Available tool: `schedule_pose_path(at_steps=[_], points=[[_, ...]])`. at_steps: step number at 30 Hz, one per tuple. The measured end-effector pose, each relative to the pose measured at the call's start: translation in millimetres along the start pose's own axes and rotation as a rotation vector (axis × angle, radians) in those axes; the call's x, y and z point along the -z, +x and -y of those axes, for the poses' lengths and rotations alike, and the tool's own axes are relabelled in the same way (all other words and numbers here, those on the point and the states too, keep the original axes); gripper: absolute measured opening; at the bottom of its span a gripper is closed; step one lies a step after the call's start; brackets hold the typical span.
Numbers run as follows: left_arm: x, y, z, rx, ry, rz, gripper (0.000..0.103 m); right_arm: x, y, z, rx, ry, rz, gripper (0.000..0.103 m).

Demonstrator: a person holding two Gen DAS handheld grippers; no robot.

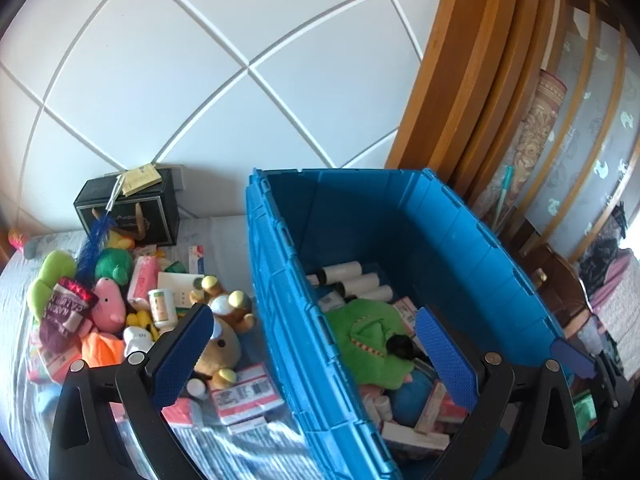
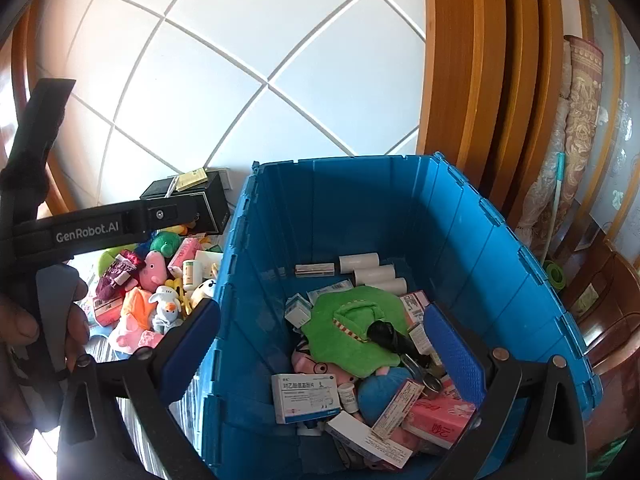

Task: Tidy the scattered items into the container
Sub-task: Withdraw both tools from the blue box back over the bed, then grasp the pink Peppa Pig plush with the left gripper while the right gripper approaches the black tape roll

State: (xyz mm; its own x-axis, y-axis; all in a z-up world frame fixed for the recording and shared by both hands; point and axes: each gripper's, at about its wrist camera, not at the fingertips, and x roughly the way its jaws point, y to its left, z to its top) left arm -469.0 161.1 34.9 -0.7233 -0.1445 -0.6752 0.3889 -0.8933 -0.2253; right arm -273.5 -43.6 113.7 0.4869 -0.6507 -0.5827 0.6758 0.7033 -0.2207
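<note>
The blue crate (image 2: 472, 240) stands on the bed against the white wall, partly filled: a green soft toy (image 2: 352, 332) lies in the middle over medicine boxes (image 2: 306, 398), with white rolls (image 2: 374, 274) at the back. To its left, a pile of toys and boxes (image 1: 132, 312) lies scattered on the sheet beside a black box (image 1: 128, 212). The left gripper (image 1: 316, 356) straddles the crate's left wall, fingers wide and empty. The right gripper (image 2: 320, 360) hangs over the crate, fingers wide and empty.
</note>
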Motion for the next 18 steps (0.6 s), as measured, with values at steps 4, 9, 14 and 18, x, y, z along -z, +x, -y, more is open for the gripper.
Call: schedule_pose_path(at_steps=[4, 9, 14, 18], points=[[11.2, -8.2, -34.3, -0.012, -0.034, -0.006, 0.102, -3.3, -4.1, -33.1, -0.007, -0.033, 0.02, 0.103], [33.3, -17.7, -82.1, -0.034, -0.051, -0.022, 0.102, -7.3, -8.9, -81.8, -0.058, -0.064, 0.065, 0.103], [59.4, -20.3, -141.0, -0.07, -0.086, -0.064, 0.102, -4.5, -7.5, -139.7, -0.092, -0.121, 0.084, 0.103], [78.1, -18.0, -186.6, -0.103, -0.115, -0.098, 0.102, 3.0, 4.1, -171.6, -0.115, -0.131, 0.049, 0.103]])
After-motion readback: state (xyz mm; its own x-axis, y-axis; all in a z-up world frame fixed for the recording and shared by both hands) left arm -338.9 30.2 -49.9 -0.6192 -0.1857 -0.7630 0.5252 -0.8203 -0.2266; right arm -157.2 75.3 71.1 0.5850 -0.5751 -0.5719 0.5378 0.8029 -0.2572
